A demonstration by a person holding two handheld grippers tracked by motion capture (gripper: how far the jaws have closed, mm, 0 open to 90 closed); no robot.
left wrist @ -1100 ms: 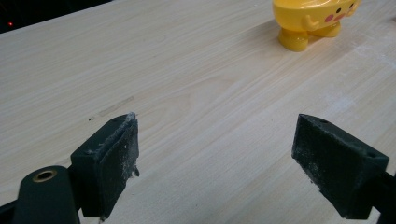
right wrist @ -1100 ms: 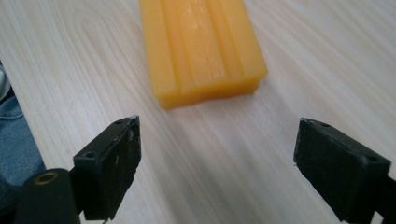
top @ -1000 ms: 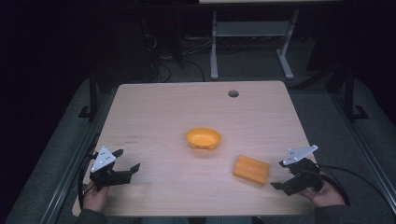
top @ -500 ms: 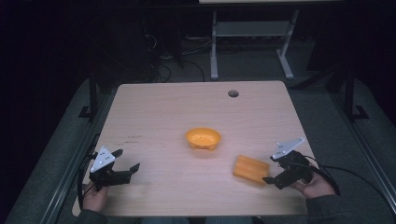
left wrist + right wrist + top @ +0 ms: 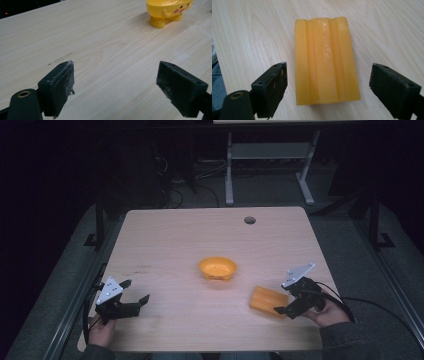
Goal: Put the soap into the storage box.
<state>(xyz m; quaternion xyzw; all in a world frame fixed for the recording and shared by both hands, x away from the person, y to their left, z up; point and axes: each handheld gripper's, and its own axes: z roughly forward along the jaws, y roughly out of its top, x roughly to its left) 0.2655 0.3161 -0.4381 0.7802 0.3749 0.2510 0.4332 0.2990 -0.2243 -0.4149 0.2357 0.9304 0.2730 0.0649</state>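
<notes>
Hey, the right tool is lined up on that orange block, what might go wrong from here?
The right tool is open around the glossy orange block; its ridged top might let the pads slip. The block lies loose on the table, so one pad touching first might push it.

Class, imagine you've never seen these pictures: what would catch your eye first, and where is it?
Probably the yellow bowl standing alone mid-table, its side painted like a little face with pink cheeks. Next, the ridged orange block lying flat toward the right front, with the right gripper open just before it. The left gripper waits open near the left front edge.
</notes>
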